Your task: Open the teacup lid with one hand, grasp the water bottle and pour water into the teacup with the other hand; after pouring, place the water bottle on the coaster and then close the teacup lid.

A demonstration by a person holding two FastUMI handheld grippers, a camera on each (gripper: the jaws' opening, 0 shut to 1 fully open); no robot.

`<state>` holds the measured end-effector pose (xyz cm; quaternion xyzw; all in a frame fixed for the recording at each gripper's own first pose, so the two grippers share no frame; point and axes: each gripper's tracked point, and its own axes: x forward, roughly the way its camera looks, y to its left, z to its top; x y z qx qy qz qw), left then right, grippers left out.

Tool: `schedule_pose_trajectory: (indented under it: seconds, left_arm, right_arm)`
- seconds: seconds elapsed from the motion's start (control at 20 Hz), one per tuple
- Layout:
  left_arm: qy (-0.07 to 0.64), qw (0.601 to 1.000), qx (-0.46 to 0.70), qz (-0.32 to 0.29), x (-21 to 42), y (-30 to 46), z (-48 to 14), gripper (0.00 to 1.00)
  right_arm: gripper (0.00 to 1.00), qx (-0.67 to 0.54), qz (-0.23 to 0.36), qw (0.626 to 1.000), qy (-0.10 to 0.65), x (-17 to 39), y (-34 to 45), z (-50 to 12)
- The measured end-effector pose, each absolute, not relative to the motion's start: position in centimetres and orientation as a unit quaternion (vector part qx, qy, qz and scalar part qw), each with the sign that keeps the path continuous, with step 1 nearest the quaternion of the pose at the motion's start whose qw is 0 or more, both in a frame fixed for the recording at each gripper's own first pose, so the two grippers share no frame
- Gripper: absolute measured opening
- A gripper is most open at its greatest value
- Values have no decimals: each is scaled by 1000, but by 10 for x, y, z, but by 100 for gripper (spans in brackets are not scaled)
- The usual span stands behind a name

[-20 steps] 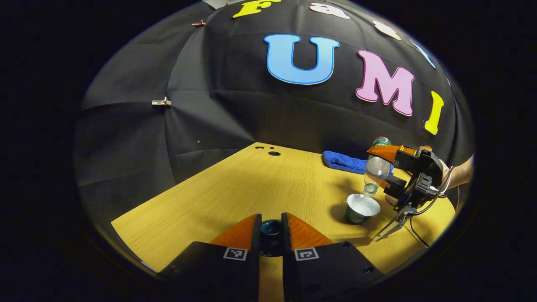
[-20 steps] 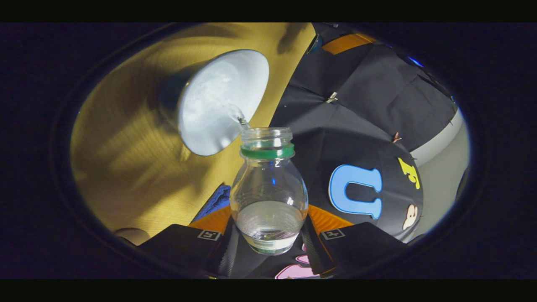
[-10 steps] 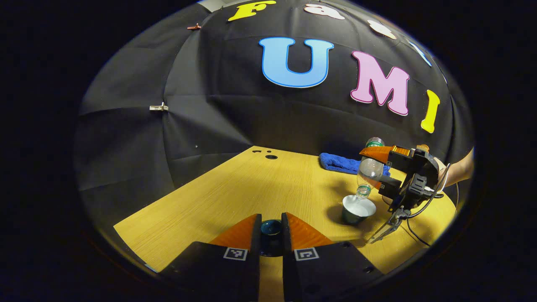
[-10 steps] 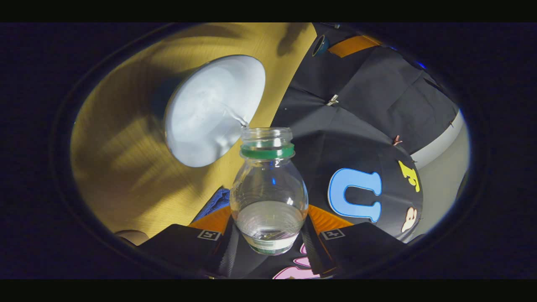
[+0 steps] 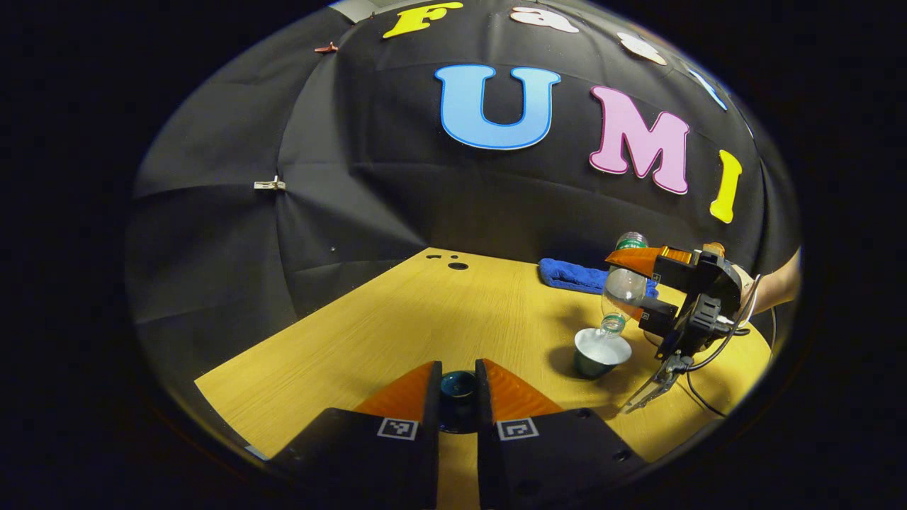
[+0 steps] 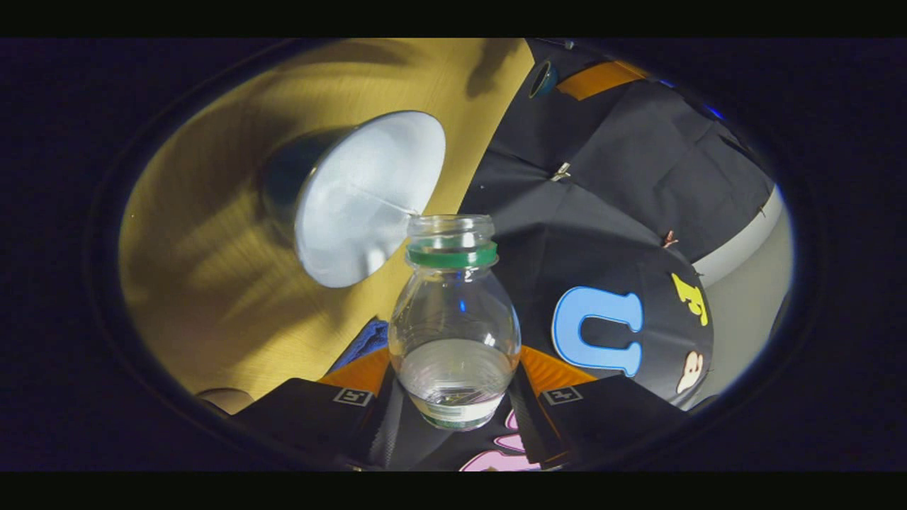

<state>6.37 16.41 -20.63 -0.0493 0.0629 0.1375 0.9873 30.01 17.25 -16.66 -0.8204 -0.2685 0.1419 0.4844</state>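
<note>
I am pouring: my right gripper (image 6: 453,397) is clamping the water bottle (image 6: 453,333) by its body, both fingers pressing on it, tilted so its open mouth hangs over the teacup (image 5: 601,352), which is standing on the wooden table (image 5: 397,319) close to its right side. A thin thread of water is running from the mouth into the cup. My left gripper (image 5: 458,386) is pinching the teacup lid (image 5: 458,384) by its knob, held aside over the near edge of the table. Next I am judging that the bottle needs righting, then setting on the coaster, which I cannot make out with certainty; after that the lid goes back on. Counting: one bottle, one teacup, one lid, one blue cloth (image 5: 577,274) at the back, two grippers
</note>
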Motion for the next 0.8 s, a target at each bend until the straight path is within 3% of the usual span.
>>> schedule_pose_trajectory:
  seconds: [0.25, 0.3, 0.45, 0.8]
  left_arm:
    - [63, 987, -48, 141, 62, 159, -203, 26]
    - [63, 987, -47, 141, 63, 158, -202, 23]
    - [61, 988, -42, 139, 65, 153, -196, 26]
    - [54, 991, -24, 118, 79, 122, -177, 23]
  right_arm:
    - [71, -810, 144, 512, -245, 298, 159, -170]
    - [71, -804, 147, 525, -236, 296, 155, -172]
    - [71, -780, 157, 575, -191, 297, 138, -179]
    - [71, -617, 140, 774, -20, 300, 71, -183]
